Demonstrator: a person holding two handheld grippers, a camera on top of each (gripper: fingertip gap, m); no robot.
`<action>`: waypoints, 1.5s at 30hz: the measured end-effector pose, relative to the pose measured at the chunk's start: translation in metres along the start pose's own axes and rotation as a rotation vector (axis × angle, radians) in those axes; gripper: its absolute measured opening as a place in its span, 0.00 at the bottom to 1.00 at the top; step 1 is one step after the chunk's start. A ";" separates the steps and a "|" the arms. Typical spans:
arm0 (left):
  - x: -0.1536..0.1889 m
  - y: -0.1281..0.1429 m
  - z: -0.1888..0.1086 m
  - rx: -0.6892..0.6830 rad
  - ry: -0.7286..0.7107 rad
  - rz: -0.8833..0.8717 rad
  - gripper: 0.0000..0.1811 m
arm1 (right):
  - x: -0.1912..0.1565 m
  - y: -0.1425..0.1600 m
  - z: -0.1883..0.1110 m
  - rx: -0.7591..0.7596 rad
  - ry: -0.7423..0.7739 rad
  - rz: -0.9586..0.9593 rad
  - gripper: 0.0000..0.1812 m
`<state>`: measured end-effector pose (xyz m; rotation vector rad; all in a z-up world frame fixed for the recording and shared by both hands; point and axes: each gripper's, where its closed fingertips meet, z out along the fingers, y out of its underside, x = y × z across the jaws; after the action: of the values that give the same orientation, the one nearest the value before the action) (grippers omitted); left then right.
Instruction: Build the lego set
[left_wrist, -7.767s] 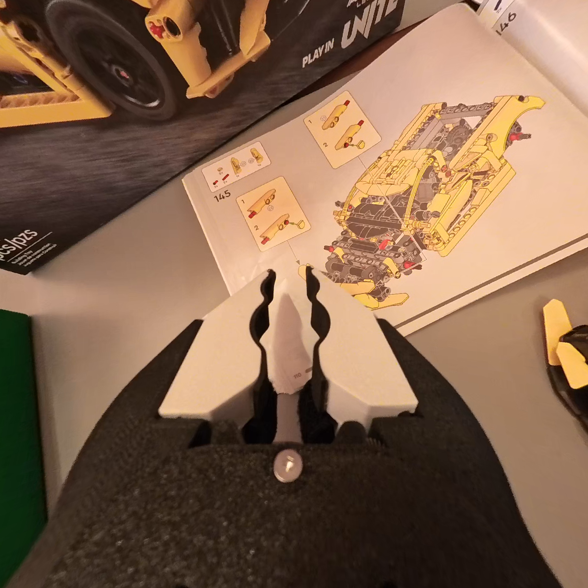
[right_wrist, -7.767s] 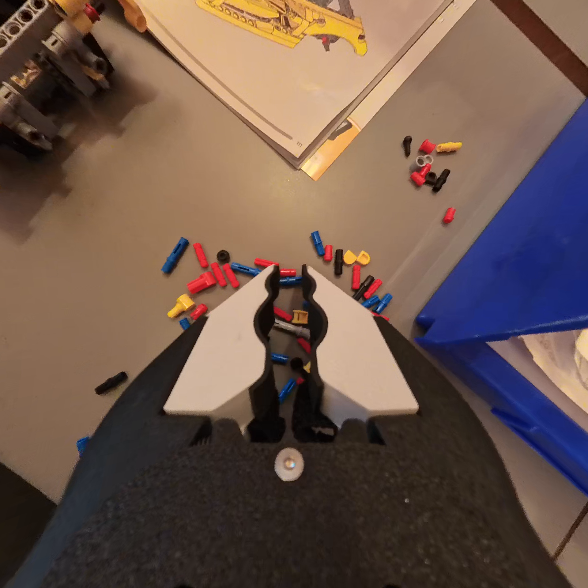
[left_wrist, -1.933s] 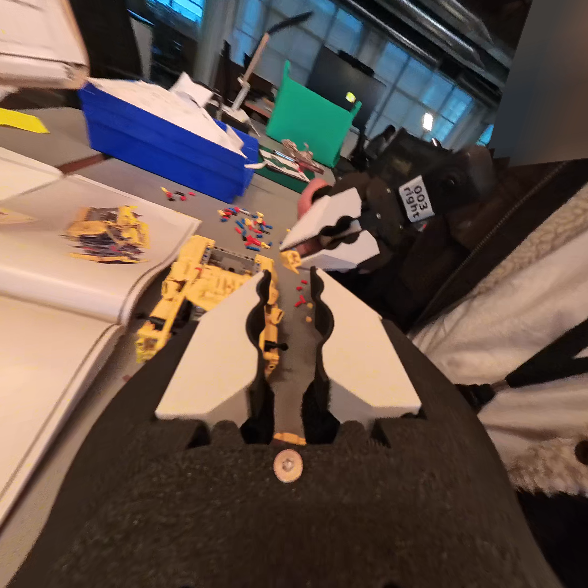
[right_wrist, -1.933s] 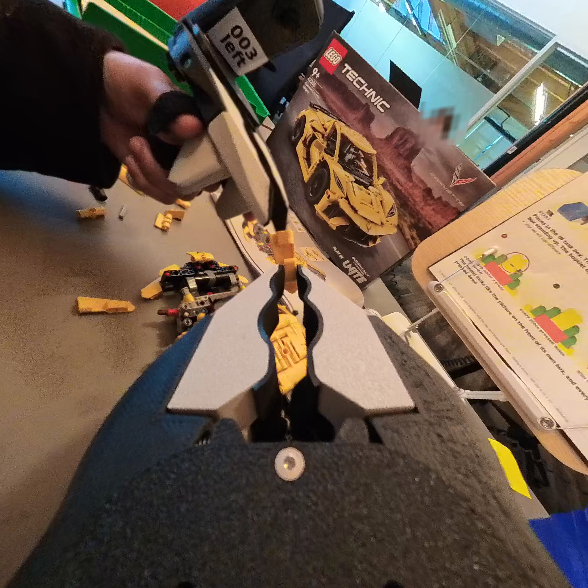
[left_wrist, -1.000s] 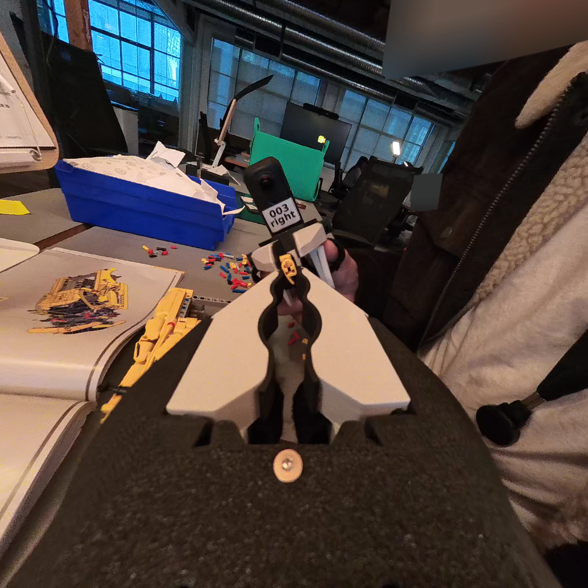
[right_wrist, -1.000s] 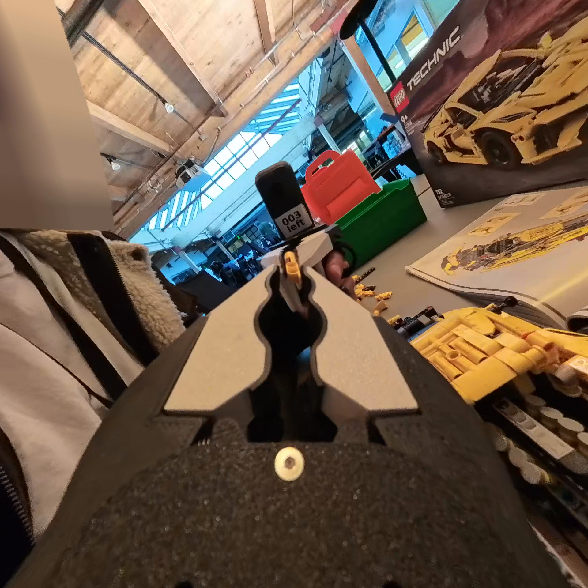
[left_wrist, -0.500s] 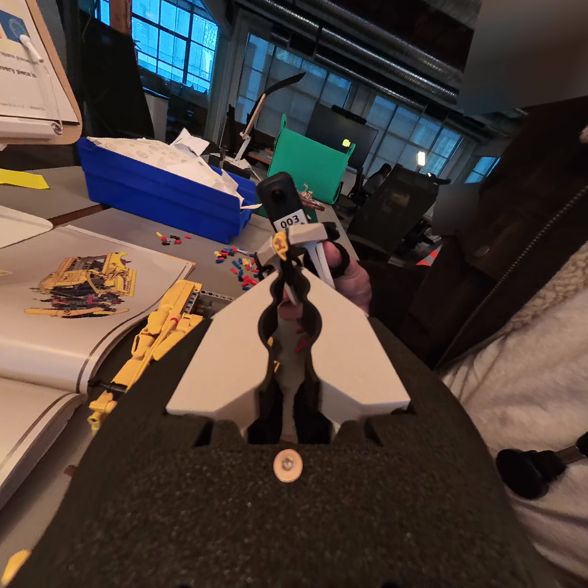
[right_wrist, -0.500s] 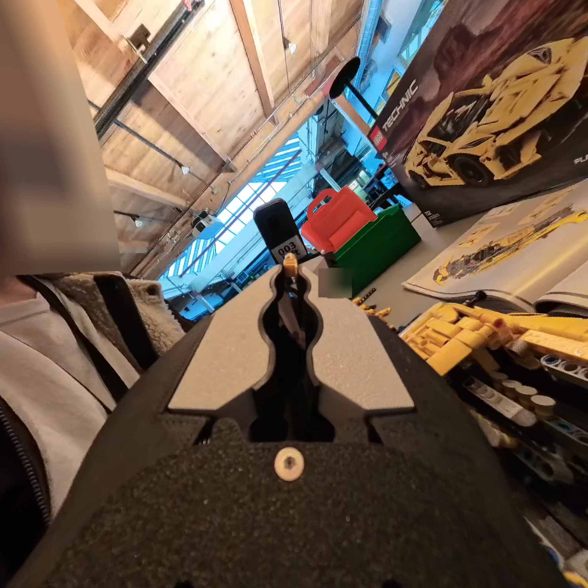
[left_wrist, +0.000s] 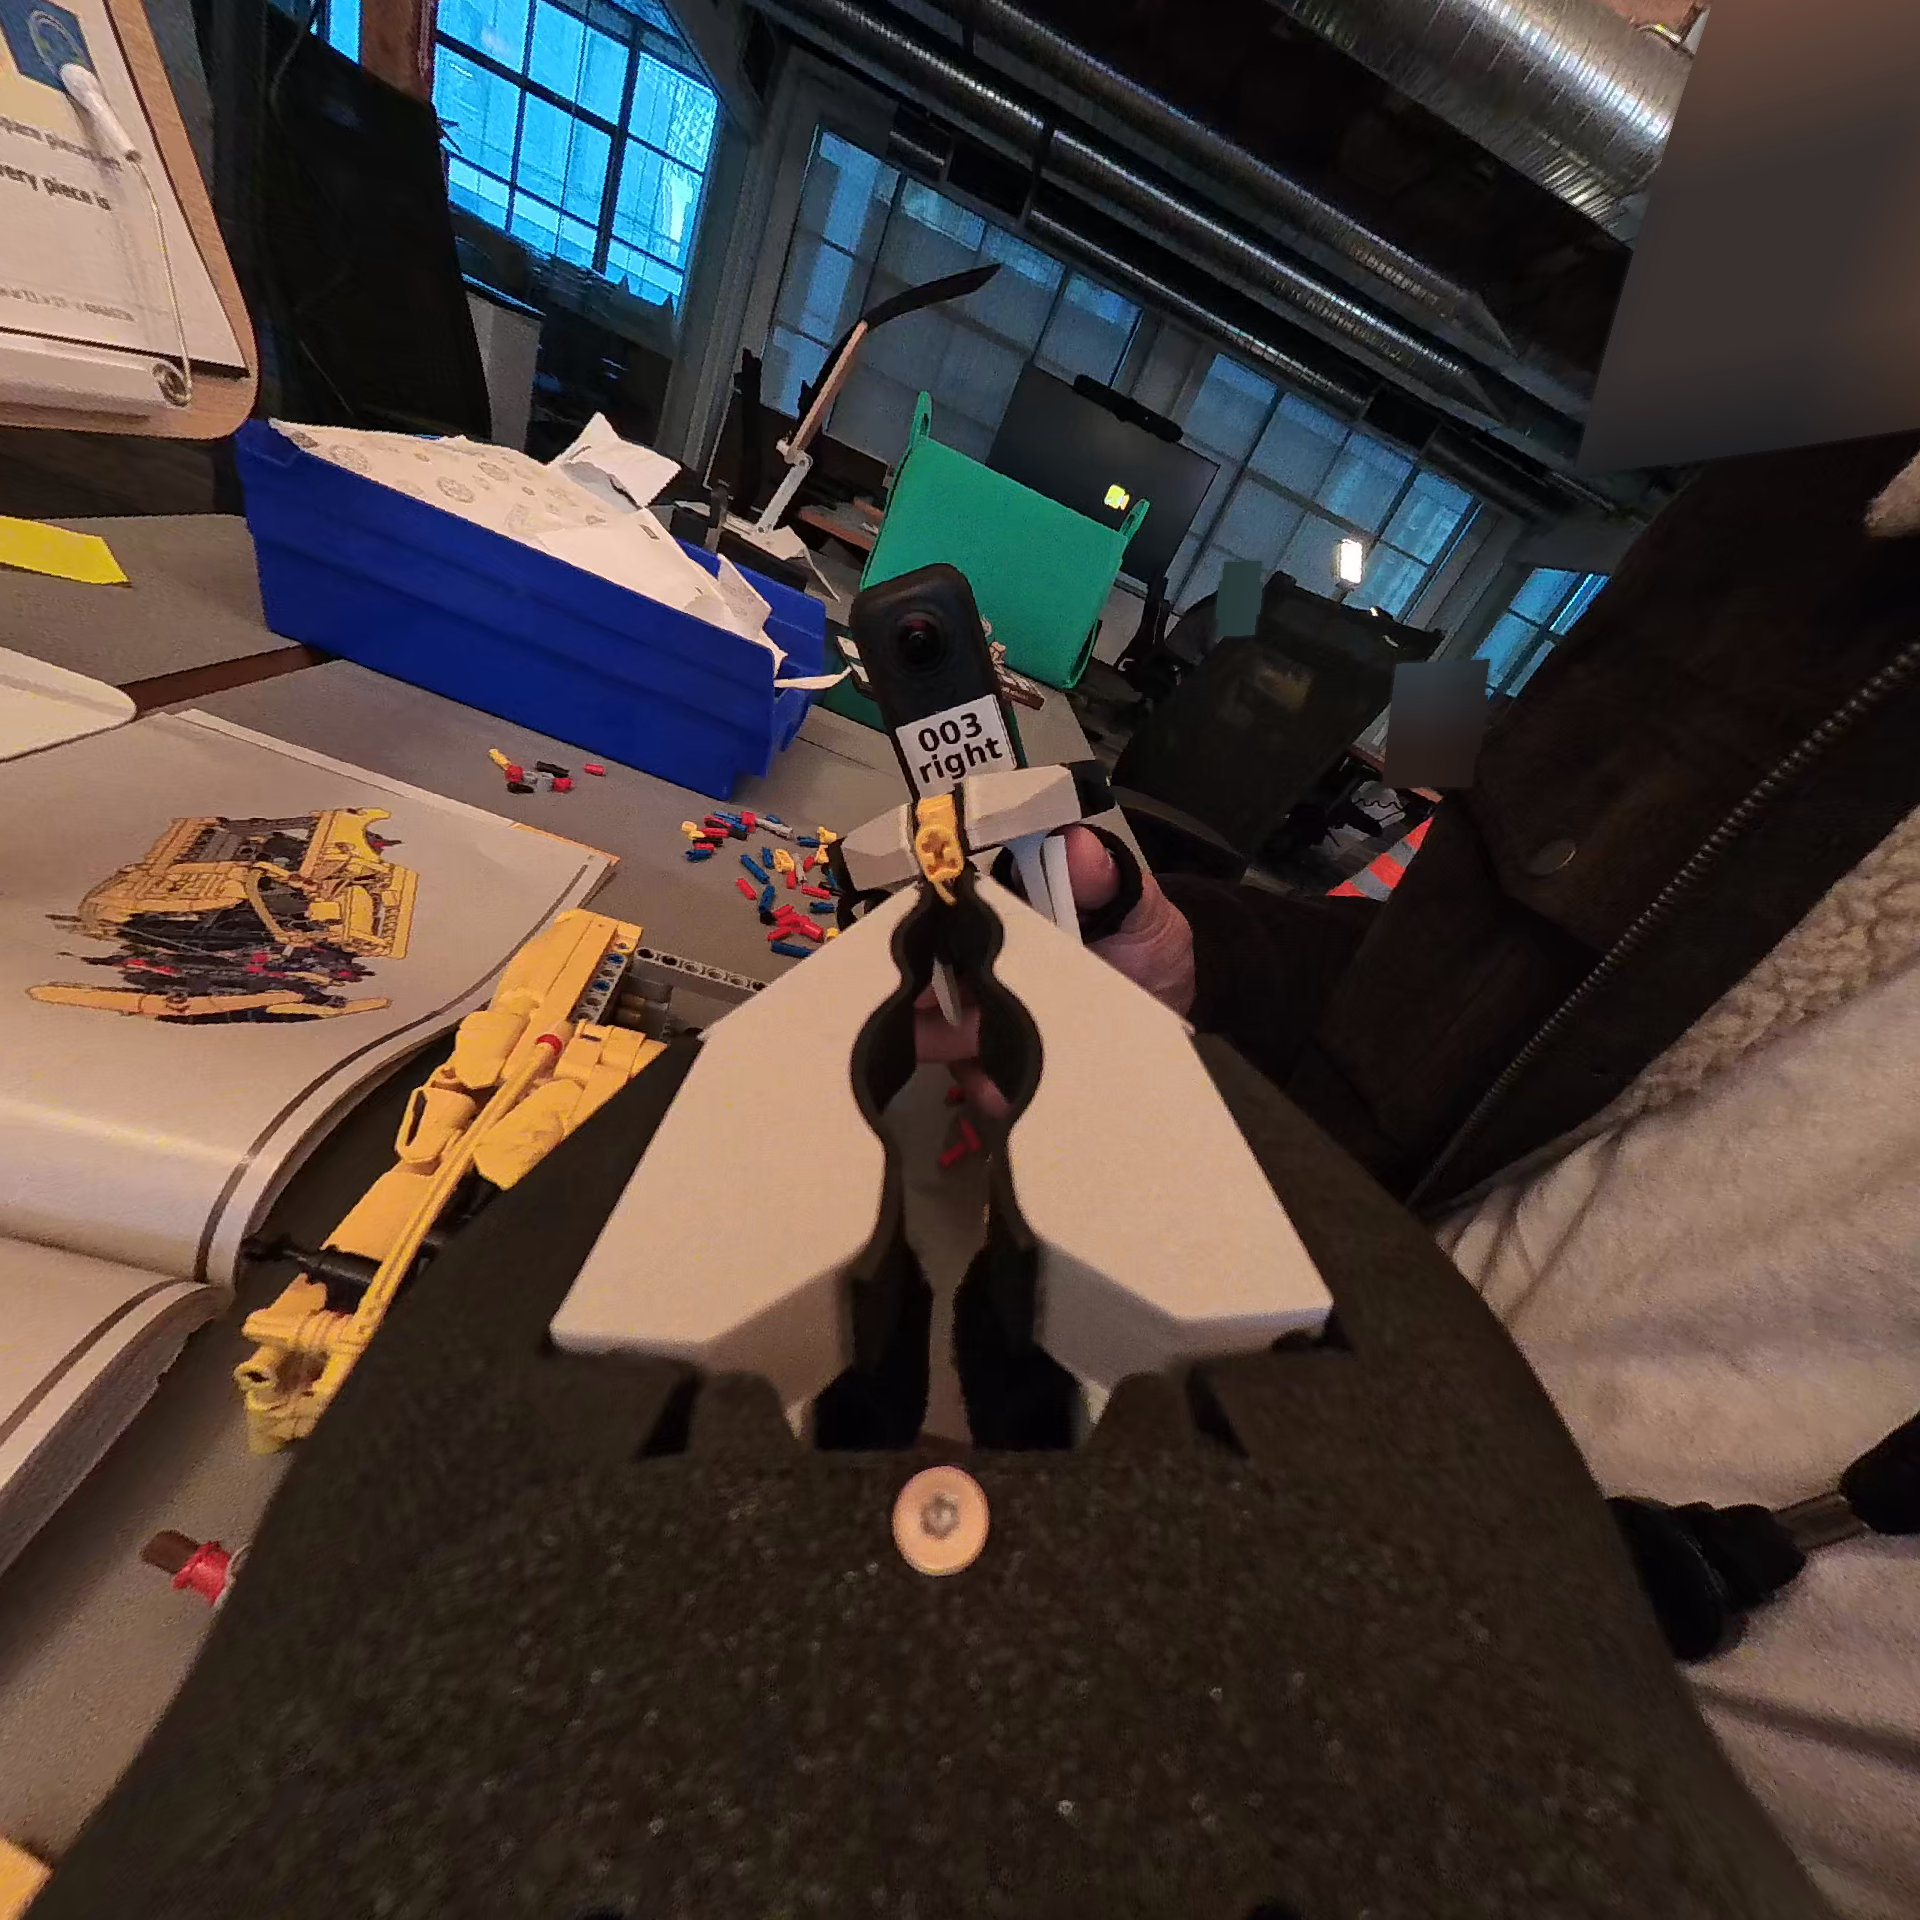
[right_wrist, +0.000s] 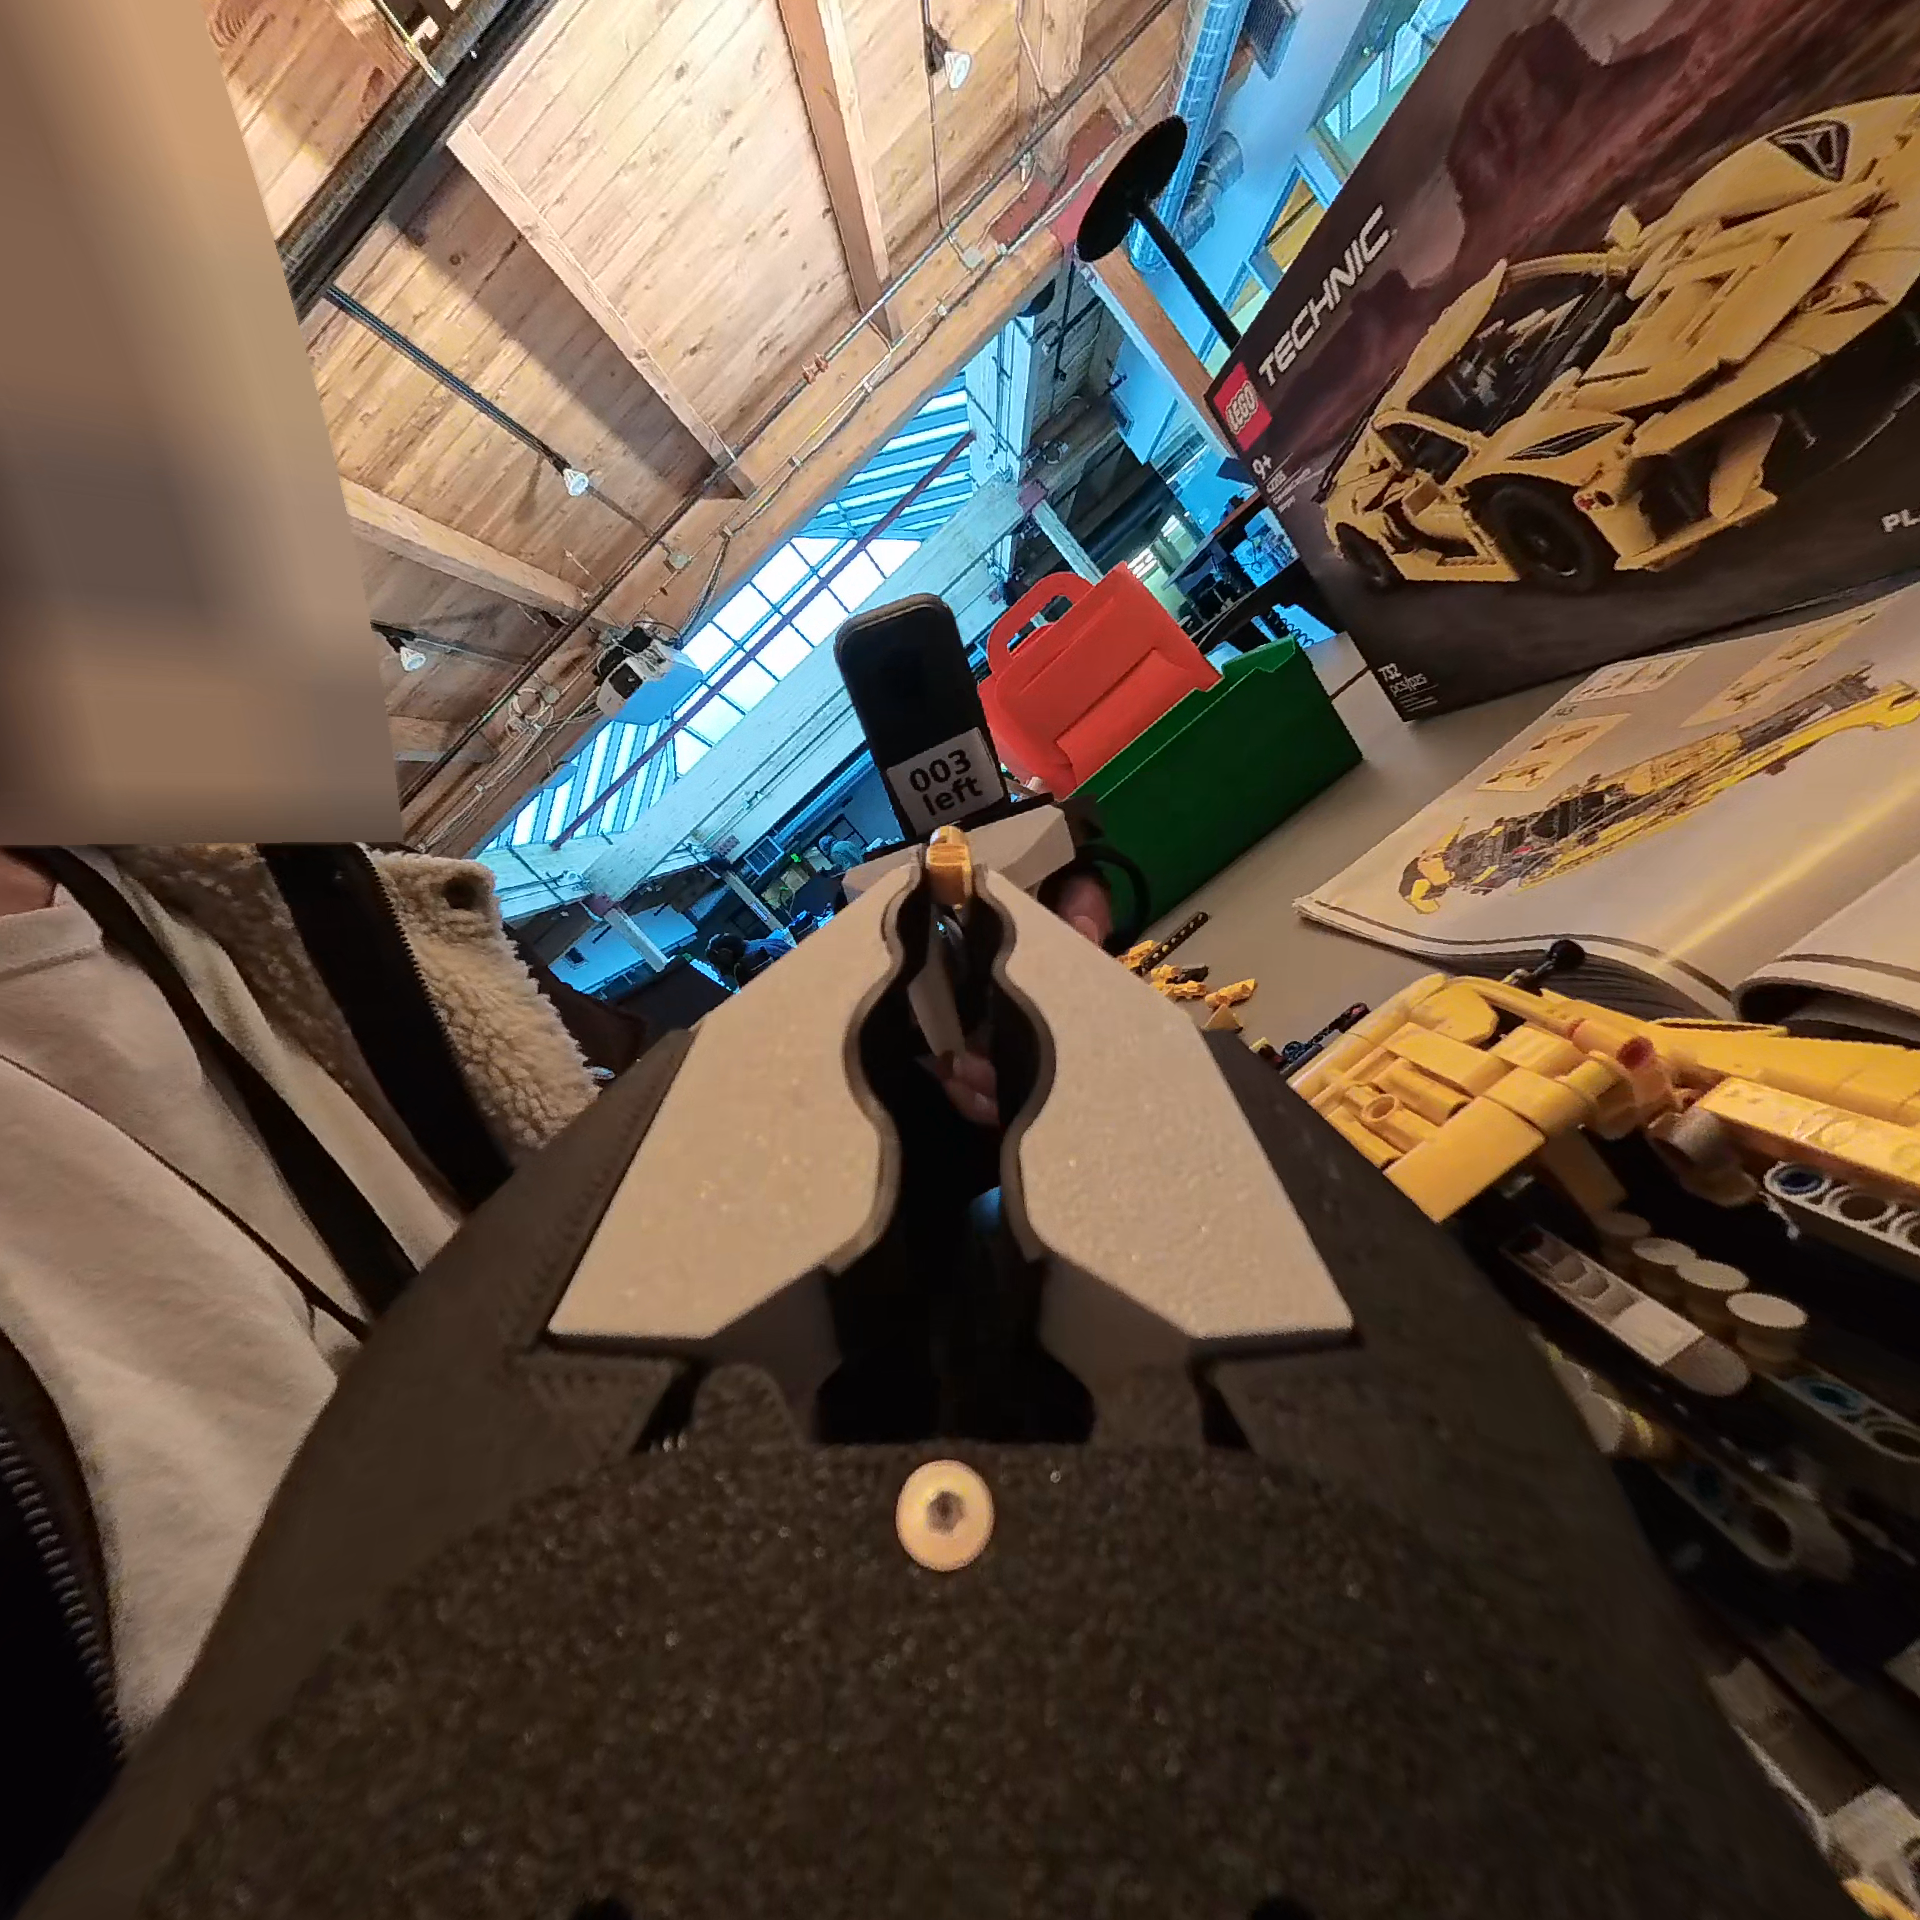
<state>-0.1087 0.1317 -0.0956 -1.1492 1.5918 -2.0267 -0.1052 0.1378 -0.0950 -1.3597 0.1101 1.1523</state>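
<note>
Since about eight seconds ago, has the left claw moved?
Yes. The left claw rose off the instruction booklet, now meeting the right claw in the air.

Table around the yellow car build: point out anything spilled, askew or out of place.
The small pins in red, blue and black lie loose on the grey table rather than in a tray, by the blue bin. One red piece sits apart at the near edge. The yellow car build lies partly against the open instruction booklet.

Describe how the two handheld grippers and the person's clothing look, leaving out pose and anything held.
Each gripper, left gripper and right gripper, has two pale grey angular fingers with wavy black inner pads on a black foam-textured body with a central screw. Each carries a black camera with a white label. The person wears a dark fleece-lined jacket.
</note>
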 end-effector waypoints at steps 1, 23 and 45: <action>0.000 0.000 0.000 0.002 0.001 0.000 0.02 | 0.000 0.000 0.000 0.002 -0.002 0.001 0.03; 0.009 0.007 0.005 -0.043 0.027 0.017 0.01 | -0.007 0.005 0.004 -0.012 -0.052 0.001 0.03; 0.003 0.154 0.089 -0.784 -0.302 0.305 0.10 | -0.002 -0.004 -0.172 -0.097 0.636 -0.483 0.03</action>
<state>-0.0782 0.0205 -0.2304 -1.2573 2.2848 -0.9794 -0.0111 0.0016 -0.1413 -1.6842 0.1712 0.3039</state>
